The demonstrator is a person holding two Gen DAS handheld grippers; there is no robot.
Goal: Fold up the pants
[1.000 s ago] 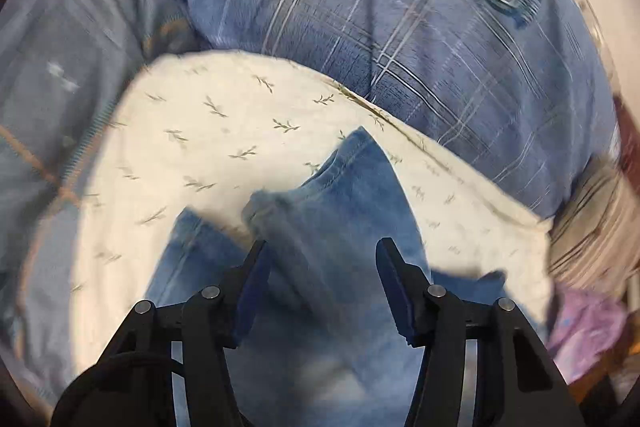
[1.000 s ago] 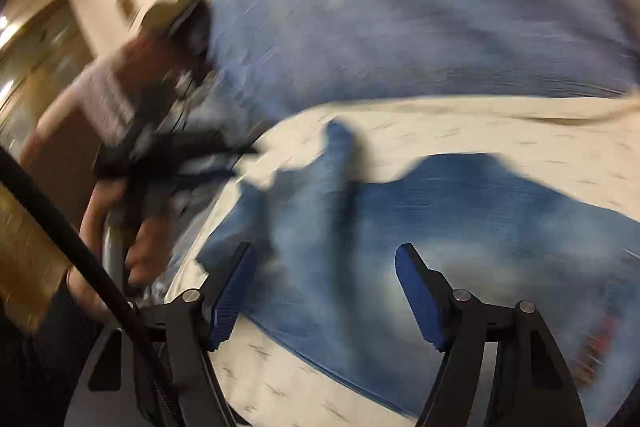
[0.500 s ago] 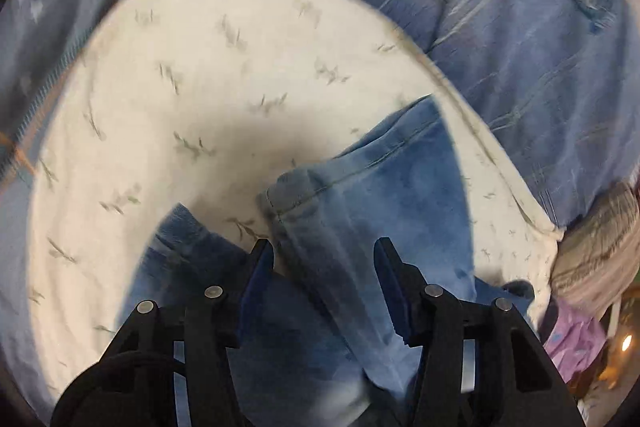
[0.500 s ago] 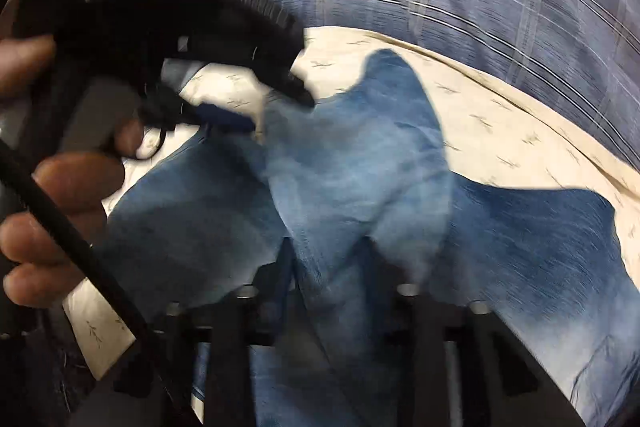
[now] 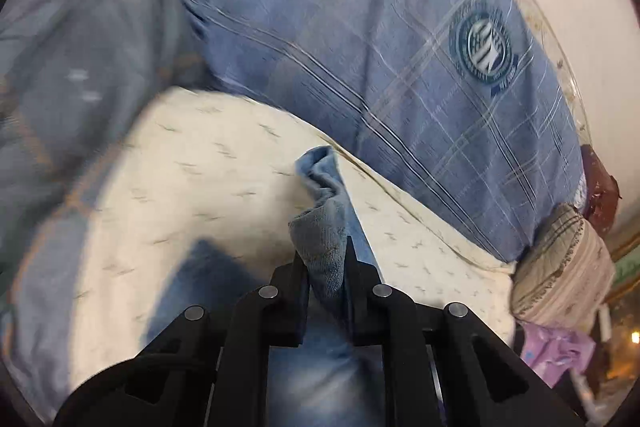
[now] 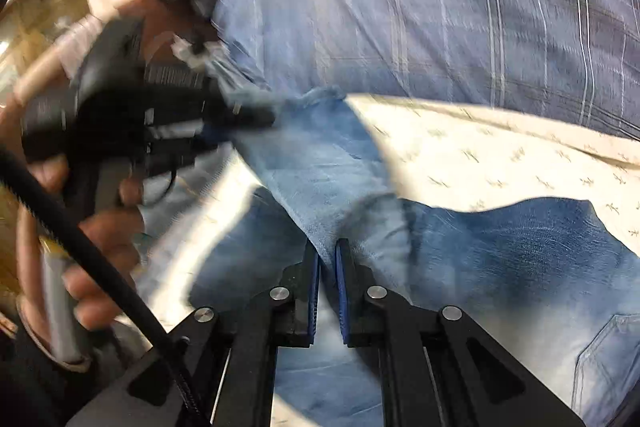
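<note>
The pants (image 6: 500, 267), a pair of blue jeans, lie spread on a cream sheet (image 5: 192, 187) printed with small sprigs, and everything here is placed against that sheet. The left gripper (image 5: 325, 259) has just been closing its jaws, and they now pinch a bunched fold of denim near the leg's hem, which stands up crumpled above the sheet's middle, its tip curling toward the sheet's far edge. The right gripper (image 6: 327, 259) has also just been closing; its blue pads (image 6: 342, 291) stand nearly together with a thin ridge of the jeans' fabric caught between them, the cloth rising from the sheet in a taut slope toward the left gripper (image 6: 240, 115). In the right wrist view a hand (image 6: 96, 227) wraps the left tool's handle over the sheet's left side, with a black cable (image 6: 80, 247) crossing in front of it. A back pocket (image 6: 608, 359) of the jeans shows at the sheet's near right. Beyond the sheet's far edge lies a blue plaid bedcover (image 5: 380, 59) bearing a round dark emblem (image 5: 484, 47). Off the sheet's right corner sits a rolled striped cloth (image 5: 568, 267), with a lilac bundle (image 5: 556, 351) just below it.
</note>
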